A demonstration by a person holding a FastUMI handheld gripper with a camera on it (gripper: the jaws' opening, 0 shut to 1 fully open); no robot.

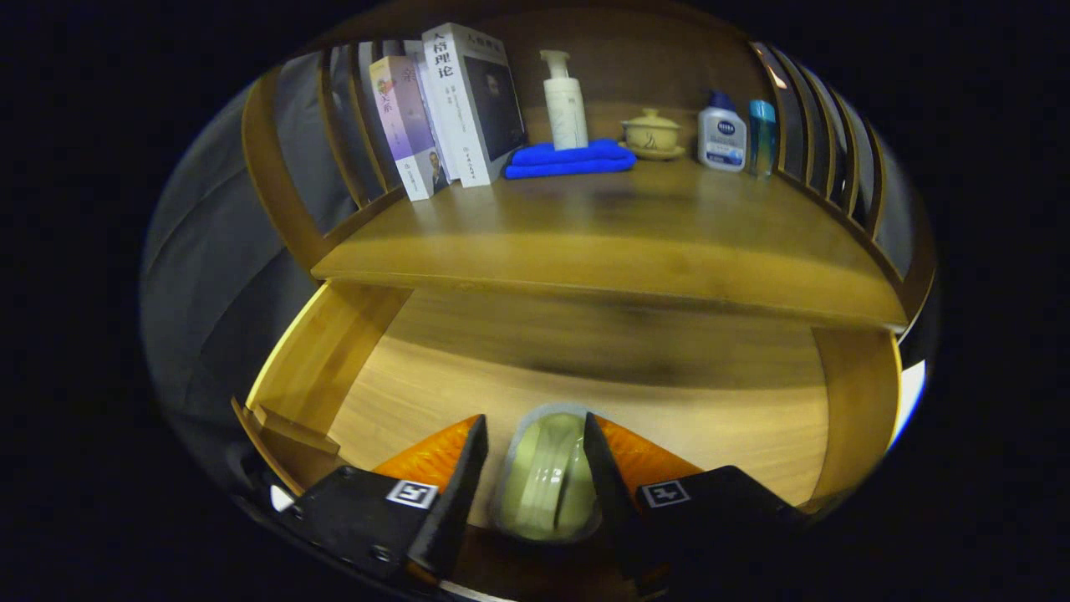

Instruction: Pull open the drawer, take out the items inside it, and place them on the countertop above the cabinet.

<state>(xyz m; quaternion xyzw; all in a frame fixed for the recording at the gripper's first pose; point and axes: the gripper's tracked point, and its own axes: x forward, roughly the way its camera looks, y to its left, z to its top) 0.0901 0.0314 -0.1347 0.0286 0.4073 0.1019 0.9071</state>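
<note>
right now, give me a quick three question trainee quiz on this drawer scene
1. True or false: the wooden drawer is pulled open.
2. What sits between the gripper fingers? A) pale green oval container B) blue folded cloth C) white pump bottle
3. Fill in: the pump bottle stands on the blue ____.

Key: 1 true; 2 A; 3 cloth

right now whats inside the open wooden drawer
A pale green oval container sits between the gripper fingers; they look closed on it. Bare wood lies beyond. The drawer back is hidden under the countertop.
</note>
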